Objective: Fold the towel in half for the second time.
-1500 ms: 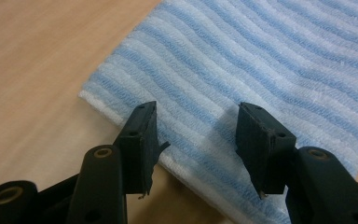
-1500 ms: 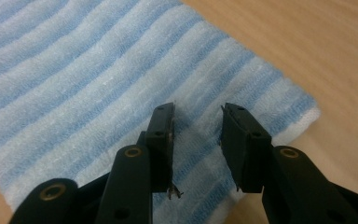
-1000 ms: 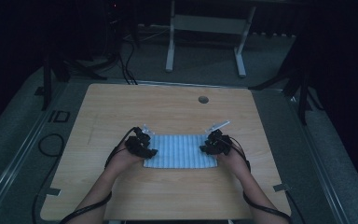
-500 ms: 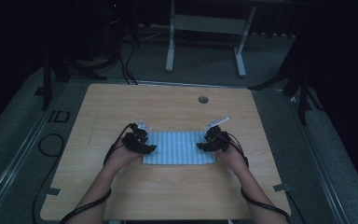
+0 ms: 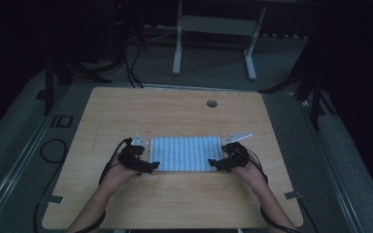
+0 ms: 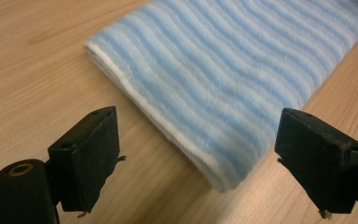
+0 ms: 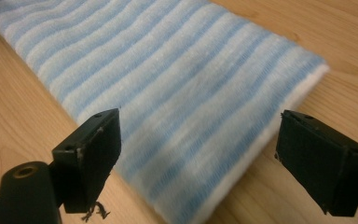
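Both pairs of jaws stand wide apart with nothing between their pads: the left gripper (image 6: 209, 163) frames the near left corner of a folded blue-and-white striped towel (image 6: 223, 79), and the right gripper (image 7: 198, 163) frames the near right corner of the same towel (image 7: 168, 93). In each gripper view the corner lies just ahead of the jaws and between them, flat on the worktop (image 6: 32, 60), not yet touched. The step in hand looks like taking hold of the two near corners. To do it well, each gripper should probably come down low until its lower jaw slides under the thick folded edge, so that all layers are caught and not only the top one. Both should then close at the same time, at matching spots on either end, so the towel lifts level and does not skew or unfold. From above, the left gripper (image 5: 138, 160) and right gripper (image 5: 230, 158) sit at opposite ends of the towel (image 5: 184, 153), near the middle of the worktop (image 5: 175, 111). Counted: one towel, two grippers, four jaws, one worktop, and one round hole (image 5: 211, 103) far beyond the jaws.
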A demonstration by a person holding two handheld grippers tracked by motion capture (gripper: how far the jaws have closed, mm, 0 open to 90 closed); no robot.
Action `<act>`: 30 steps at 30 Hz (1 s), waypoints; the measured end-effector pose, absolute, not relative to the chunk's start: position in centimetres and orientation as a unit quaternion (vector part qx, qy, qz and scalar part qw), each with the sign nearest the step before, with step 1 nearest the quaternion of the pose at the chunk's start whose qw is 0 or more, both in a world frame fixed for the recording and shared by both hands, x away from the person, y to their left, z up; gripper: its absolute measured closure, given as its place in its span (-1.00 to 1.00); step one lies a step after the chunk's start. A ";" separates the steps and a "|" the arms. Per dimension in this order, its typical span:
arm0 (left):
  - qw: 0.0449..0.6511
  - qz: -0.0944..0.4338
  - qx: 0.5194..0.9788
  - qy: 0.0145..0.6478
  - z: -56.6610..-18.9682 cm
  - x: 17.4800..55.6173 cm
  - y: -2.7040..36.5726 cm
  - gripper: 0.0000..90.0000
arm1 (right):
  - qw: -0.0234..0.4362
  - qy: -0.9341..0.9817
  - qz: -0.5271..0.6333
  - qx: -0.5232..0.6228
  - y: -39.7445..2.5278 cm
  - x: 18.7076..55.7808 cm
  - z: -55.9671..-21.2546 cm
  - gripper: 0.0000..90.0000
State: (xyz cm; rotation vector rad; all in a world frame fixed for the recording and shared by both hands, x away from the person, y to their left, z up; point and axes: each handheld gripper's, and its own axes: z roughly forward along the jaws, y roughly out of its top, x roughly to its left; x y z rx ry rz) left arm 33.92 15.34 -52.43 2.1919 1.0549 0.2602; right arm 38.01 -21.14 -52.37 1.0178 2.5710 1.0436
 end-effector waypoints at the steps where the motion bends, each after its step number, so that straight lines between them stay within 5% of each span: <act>1: 0.341 0.105 0.844 0.402 -52.6 33.7 15.4 -0.77 | 0.095 0.864 0.355 0.343 -21.4 37.8 -52.5 -0.69; 30: 0.366 0.130 0.785 0.483 -54.3 30.8 23.1 -0.79 | 0.175 0.812 0.377 0.409 -31.6 34.6 -53.7 -0.70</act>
